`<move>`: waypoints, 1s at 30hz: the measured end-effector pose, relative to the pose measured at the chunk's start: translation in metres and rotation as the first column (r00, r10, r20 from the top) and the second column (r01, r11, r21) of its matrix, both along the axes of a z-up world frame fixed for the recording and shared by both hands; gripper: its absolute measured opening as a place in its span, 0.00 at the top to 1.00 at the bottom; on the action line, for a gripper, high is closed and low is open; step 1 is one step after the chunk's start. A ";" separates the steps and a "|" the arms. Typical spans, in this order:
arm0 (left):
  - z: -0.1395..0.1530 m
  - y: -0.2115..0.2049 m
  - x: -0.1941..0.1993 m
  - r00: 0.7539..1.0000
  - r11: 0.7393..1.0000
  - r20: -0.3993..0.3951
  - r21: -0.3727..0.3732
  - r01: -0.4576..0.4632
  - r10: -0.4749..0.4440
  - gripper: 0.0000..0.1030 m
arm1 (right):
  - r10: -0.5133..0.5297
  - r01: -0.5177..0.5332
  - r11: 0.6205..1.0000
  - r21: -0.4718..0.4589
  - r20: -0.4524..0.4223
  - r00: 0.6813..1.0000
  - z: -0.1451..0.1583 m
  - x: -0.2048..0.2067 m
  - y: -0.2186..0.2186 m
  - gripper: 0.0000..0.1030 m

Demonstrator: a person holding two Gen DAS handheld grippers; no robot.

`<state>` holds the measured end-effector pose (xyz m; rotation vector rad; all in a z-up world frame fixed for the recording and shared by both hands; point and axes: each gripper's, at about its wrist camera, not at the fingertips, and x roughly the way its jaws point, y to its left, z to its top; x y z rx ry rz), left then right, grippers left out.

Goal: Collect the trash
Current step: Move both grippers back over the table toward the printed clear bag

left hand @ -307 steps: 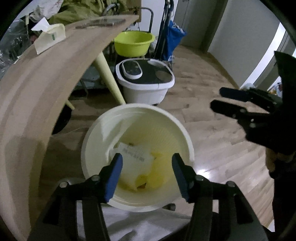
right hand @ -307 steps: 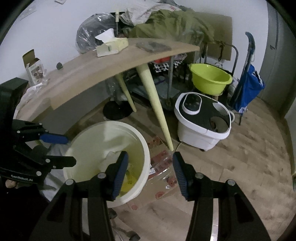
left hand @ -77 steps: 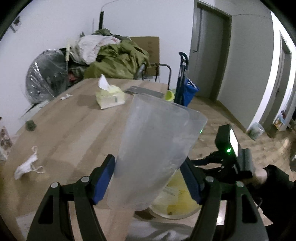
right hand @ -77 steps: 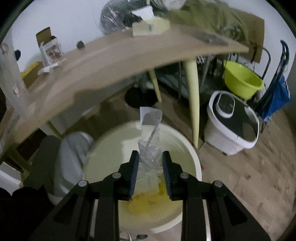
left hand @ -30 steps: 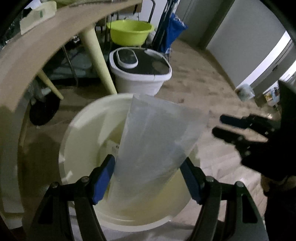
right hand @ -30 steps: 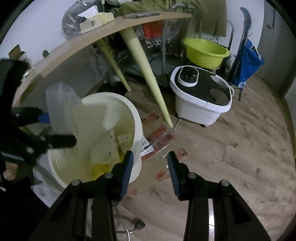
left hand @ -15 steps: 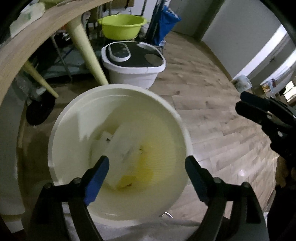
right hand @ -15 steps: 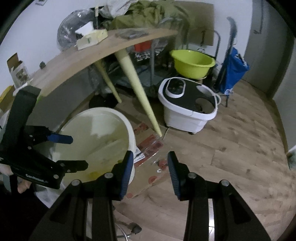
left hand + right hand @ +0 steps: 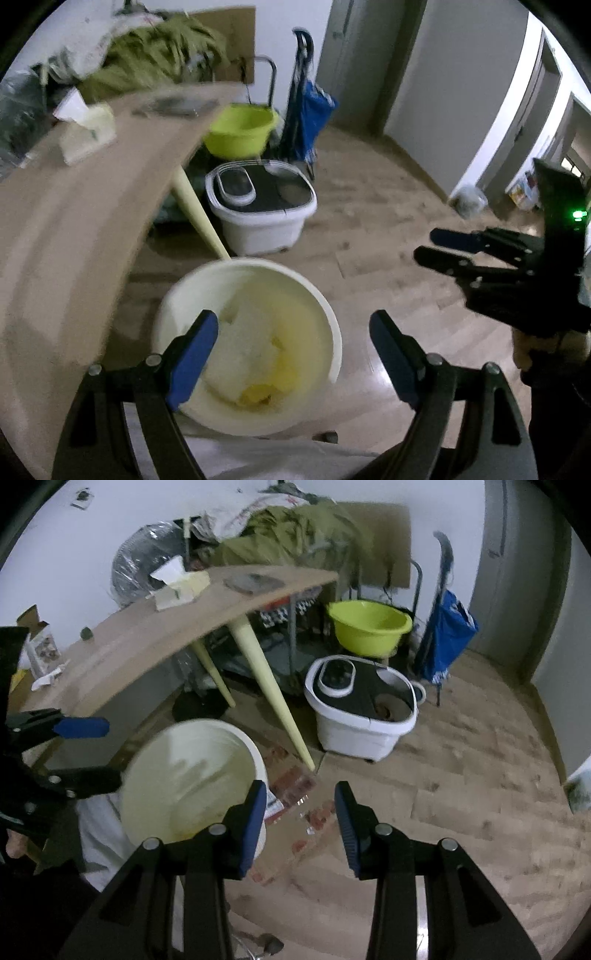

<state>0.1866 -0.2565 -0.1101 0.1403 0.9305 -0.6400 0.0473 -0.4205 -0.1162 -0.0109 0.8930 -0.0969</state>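
Observation:
A cream trash bin stands on the floor beside the wooden table. Inside lie a clear plastic bag and yellowish scraps. My left gripper is open and empty, above the bin's near rim. My right gripper is open and empty, just right of the bin; it also shows at the right of the left wrist view. The left gripper shows at the left edge of the right wrist view. On the table lie a white face mask and a small dark object.
A tissue pack and a dark flat item lie on the table. A white and black foot bath, a green basin and a blue cart stand beyond the table leg. Flattened packaging lies on the floor.
The left gripper opened and let the clear plastic bag fall into the bin, then tilted up and back. The right gripper, open throughout, drew back a little.

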 end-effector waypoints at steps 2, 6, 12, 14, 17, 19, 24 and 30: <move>0.017 0.014 -0.007 0.999 1.000 0.043 -0.014 -0.024 0.025 0.18 | 0.026 -0.026 1.000 -0.004 0.015 1.000 0.008 0.007 0.010 0.65; 0.046 0.045 -0.019 0.990 0.996 0.111 -0.034 -0.078 0.081 0.18 | 0.092 -0.092 0.996 -0.014 0.036 0.995 0.020 0.023 0.034 0.65; 0.067 0.097 -0.033 0.970 0.983 0.158 -0.053 -0.178 0.184 0.18 | 0.209 -0.208 0.978 -0.025 0.051 0.977 0.032 0.047 0.081 0.65; 0.067 0.114 -0.035 0.961 0.975 0.164 -0.051 -0.218 0.224 0.18 | 0.247 -0.246 0.969 -0.029 0.052 0.968 0.036 0.055 0.100 0.65; 0.068 0.139 -0.040 0.946 0.961 0.168 -0.047 -0.273 0.277 0.18 | 0.301 -0.299 0.954 -0.032 0.053 0.952 0.041 0.066 0.125 0.65; 0.068 0.155 -0.042 0.936 0.950 0.164 -0.050 -0.309 0.313 0.18 | 0.334 -0.333 0.942 -0.034 0.050 0.941 0.043 0.075 0.141 0.65; 0.070 0.193 -0.050 0.906 0.920 0.160 -0.063 -0.388 0.393 0.18 | 0.411 -0.409 0.912 -0.030 0.052 0.910 0.047 0.093 0.176 0.65; 0.065 0.238 -0.068 0.847 0.858 0.139 -0.089 -0.506 0.513 0.18 | 0.521 -0.520 0.853 -0.029 0.036 0.853 0.046 0.114 0.226 0.65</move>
